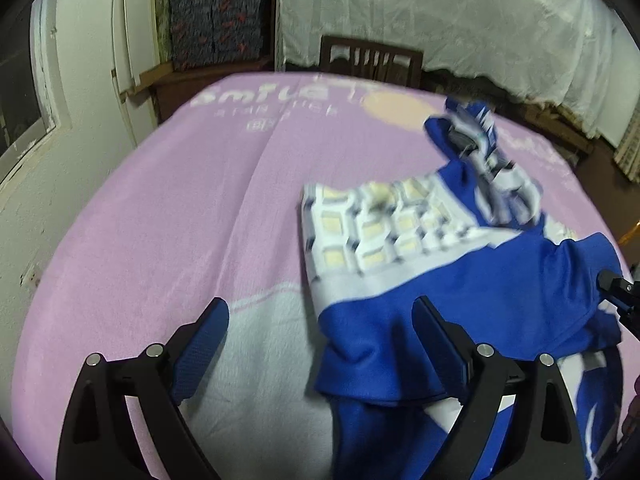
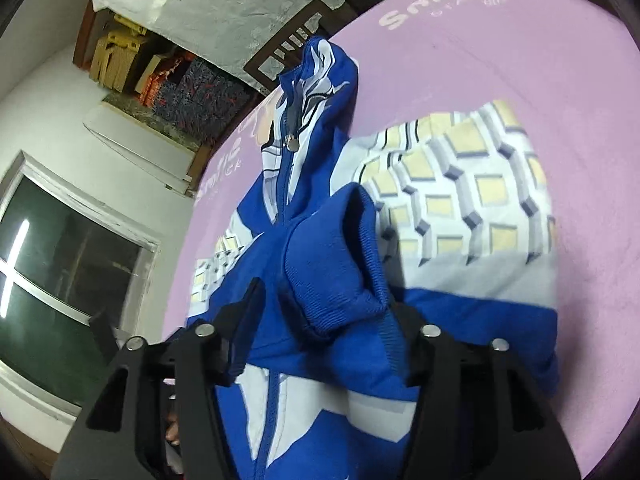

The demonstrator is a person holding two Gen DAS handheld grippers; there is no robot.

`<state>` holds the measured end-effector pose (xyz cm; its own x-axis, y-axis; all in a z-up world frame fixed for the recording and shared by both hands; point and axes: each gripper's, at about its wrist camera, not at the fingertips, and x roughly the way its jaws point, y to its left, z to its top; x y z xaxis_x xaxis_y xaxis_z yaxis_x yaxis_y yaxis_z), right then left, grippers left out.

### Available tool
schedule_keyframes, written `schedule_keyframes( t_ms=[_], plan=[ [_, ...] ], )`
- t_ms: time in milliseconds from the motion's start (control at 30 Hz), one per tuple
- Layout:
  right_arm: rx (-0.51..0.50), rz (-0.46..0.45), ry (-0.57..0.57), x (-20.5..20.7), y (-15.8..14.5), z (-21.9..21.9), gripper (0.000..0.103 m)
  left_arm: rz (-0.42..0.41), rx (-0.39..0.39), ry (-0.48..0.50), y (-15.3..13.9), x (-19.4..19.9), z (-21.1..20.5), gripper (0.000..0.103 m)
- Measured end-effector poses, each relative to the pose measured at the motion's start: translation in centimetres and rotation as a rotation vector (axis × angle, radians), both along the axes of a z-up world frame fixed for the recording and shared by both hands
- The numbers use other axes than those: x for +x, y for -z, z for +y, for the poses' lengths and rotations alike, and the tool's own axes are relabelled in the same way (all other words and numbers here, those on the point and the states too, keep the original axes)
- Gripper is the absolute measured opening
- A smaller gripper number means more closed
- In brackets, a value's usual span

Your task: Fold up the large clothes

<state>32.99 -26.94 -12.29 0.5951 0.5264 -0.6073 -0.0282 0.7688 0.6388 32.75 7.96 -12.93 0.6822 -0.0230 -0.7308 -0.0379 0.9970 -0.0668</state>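
A blue and white zip jacket (image 1: 460, 292) with a cream cube-pattern panel lies partly folded on the pink cloth (image 1: 180, 200) covering the table. My left gripper (image 1: 320, 320) is open; its right finger (image 1: 436, 332) lies over the blue fabric and its left finger (image 1: 204, 340) is over bare cloth. In the right wrist view the jacket (image 2: 320, 264) lies bunched between the spread fingers of my right gripper (image 2: 328, 304), which is open. The blue ribbed hem folds up between them. The zip and collar (image 2: 316, 80) point away.
A dark wooden chair (image 1: 372, 62) stands at the table's far edge. White lace curtain (image 1: 460, 20) hangs behind. A window (image 2: 60, 280) and white wall are on the left. Patterned boxes (image 1: 216, 20) fill a shelf at the back.
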Motion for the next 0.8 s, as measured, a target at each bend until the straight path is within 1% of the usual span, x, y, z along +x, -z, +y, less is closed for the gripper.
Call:
schedule_keyframes(
  t_ms=[67,133,167,233,333,400,533,633,667,700,733,767,800],
  plan=[
    [-0.01,-0.049,0.004,-0.7,-1.0,0.1,0.013,-0.007,0.002,0.006,-0.2,0.1,-0.1,0.093],
    [-0.026,-0.087,0.011,-1.0,-1.8,-0.1,0.013,0.023,0.009,0.003,0.4,0.6,-0.3,0.093],
    [-0.037,-0.098,0.016,-1.3,-2.0,-0.4,0.013,0.052,0.011,0.004,1.0,1.0,-0.3,0.093],
    [-0.048,-0.084,0.036,-1.2,-1.5,-1.4,0.013,0.095,0.007,0.008,1.8,1.6,-0.3,0.095],
    [-0.009,-0.027,0.043,-0.9,0.4,-2.8,0.013,0.098,0.023,0.006,2.0,1.7,-0.4,0.095],
    [-0.002,0.008,0.048,-0.7,1.8,-3.1,0.013,0.101,0.035,0.006,2.1,1.7,-0.5,0.095],
    [-0.064,0.009,0.043,-0.4,2.0,-2.7,0.012,0.098,0.03,-0.002,2.0,1.6,-0.2,0.095],
    [-0.077,0.003,0.05,-0.9,1.6,-2.9,0.018,0.07,0.016,-0.018,1.4,1.0,0.2,0.094],
    [-0.082,-0.008,0.067,-1.4,1.2,-3.0,0.024,0.049,0.0,-0.016,0.8,0.6,0.2,0.094],
    [-0.087,-0.029,0.084,-2.1,0.7,-3.2,0.032,0.024,-0.026,-0.004,0.2,0.2,0.2,0.094],
    [-0.087,-0.049,0.09,-2.5,0.2,-3.3,0.035,0.007,-0.047,0.01,-0.2,0.0,0.2,0.094],
    [-0.082,-0.073,0.089,-3.0,-0.3,-3.4,0.038,-0.019,-0.08,0.037,-0.9,-0.3,-0.1,0.094],
    [-0.075,-0.09,0.08,-3.6,-0.8,-3.5,0.038,-0.039,-0.103,0.061,-1.4,-0.5,-0.4,0.094]
  ],
)
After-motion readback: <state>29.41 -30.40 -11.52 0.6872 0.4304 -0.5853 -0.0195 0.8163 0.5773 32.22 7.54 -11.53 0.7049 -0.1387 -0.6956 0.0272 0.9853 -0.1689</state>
